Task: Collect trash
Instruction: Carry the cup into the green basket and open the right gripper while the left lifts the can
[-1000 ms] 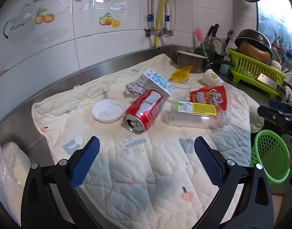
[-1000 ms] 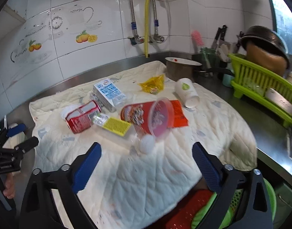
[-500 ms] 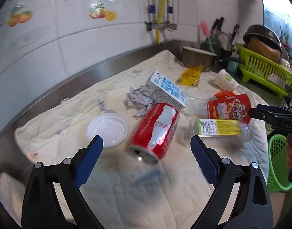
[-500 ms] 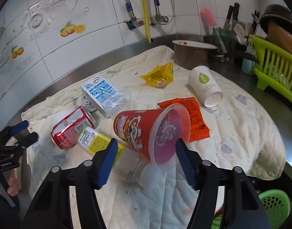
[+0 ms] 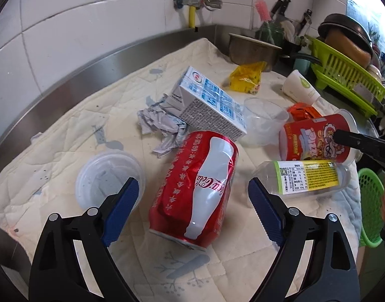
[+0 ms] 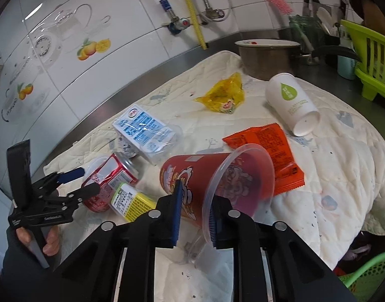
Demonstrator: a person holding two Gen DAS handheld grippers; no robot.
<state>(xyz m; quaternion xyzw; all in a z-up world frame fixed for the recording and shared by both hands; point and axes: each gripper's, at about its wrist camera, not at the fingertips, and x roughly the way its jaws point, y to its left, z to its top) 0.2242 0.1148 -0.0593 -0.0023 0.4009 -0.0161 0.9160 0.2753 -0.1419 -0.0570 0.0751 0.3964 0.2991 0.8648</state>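
My right gripper (image 6: 194, 210) has just narrowed its jaws around the red printed plastic cup's (image 6: 217, 178) rim; my left gripper (image 5: 192, 201), wide open, now straddles the red cola can (image 5: 200, 186).

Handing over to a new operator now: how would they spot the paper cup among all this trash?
Start at the steel pot at the far corner of the quilted mat. Just in front of it the paper cup lies on its side, open end toward the mat's edge. It is the only white cup with a green leaf logo; the red cup nearby is printed plastic.
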